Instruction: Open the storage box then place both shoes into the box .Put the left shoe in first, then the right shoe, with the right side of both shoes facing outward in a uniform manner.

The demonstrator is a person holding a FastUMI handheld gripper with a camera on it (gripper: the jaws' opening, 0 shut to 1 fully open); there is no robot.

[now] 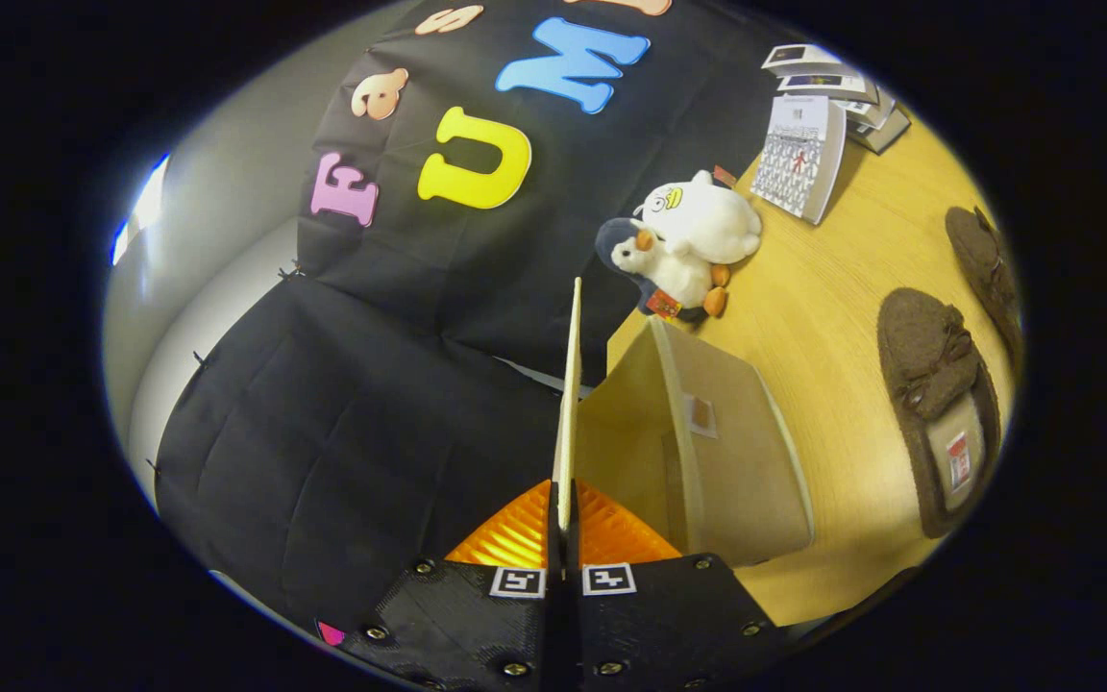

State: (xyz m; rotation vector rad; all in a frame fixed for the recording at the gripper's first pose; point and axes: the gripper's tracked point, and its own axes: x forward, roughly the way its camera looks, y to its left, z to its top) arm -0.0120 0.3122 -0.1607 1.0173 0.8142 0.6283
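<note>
My gripper is shut on the thin lid of the cardboard storage box; the lid runs edge-on straight ahead from between the fingers, swung up off the box. The box's open body lies just right of the fingers on the wooden table. Two dark brown slippers lie beyond the box to the right: the nearer one with its insole label showing, the farther one past it. The view is tilted, so the table appears to slope.
Two plush toys, a white one and a penguin, sit beyond the box against the booth wall. A desk calendar and a stack of cards stand farther along the table.
</note>
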